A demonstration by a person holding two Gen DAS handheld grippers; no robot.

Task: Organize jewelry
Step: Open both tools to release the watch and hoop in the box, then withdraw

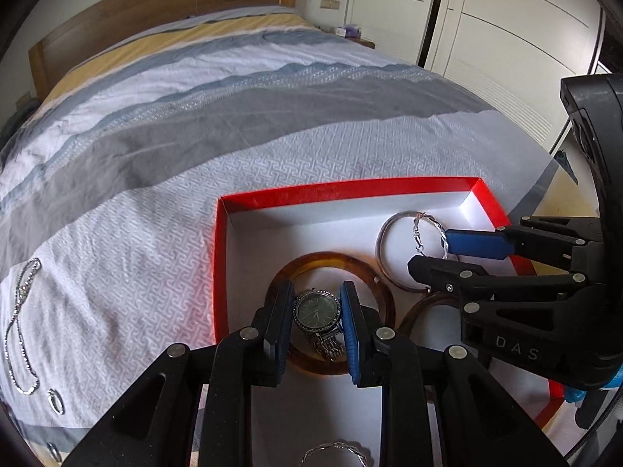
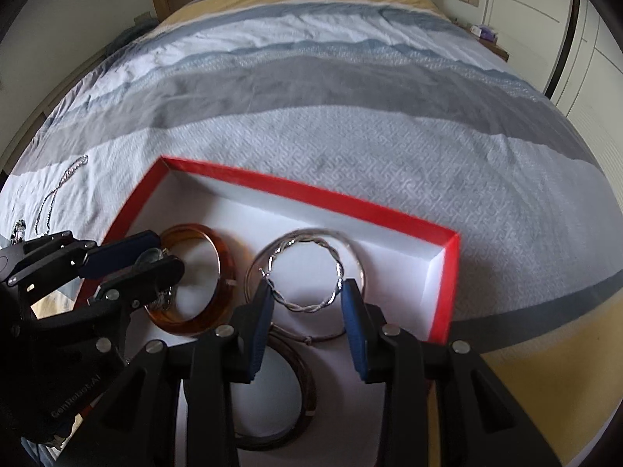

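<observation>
A red box (image 1: pixel 350 186) with a white inside lies on the bed. My left gripper (image 1: pixel 317 288) is shut on a dark-faced watch (image 1: pixel 316 307), whose metal band hangs down over an amber bangle (image 1: pixel 366 272) in the box. To its right, my right gripper (image 1: pixel 430 251) hangs over the box too. In the right wrist view, my right gripper (image 2: pixel 308 284) is shut on a twisted silver bracelet (image 2: pixel 307 306), stretched between its blue pads. Under it lie a thin silver bangle (image 2: pixel 327 336) and a dark brown bangle (image 2: pixel 307 385). The left gripper (image 2: pixel 167 251) shows at the left with the watch.
A silver chain necklace (image 1: pixel 17 311) and a small ring (image 1: pixel 55 402) lie on the patterned bedspread left of the box. Another twisted silver bracelet (image 1: pixel 335 447) sits in the box near its front. A wooden headboard (image 1: pixel 155 7) is at the far end, white wardrobe doors (image 1: pixel 506 39) on the right.
</observation>
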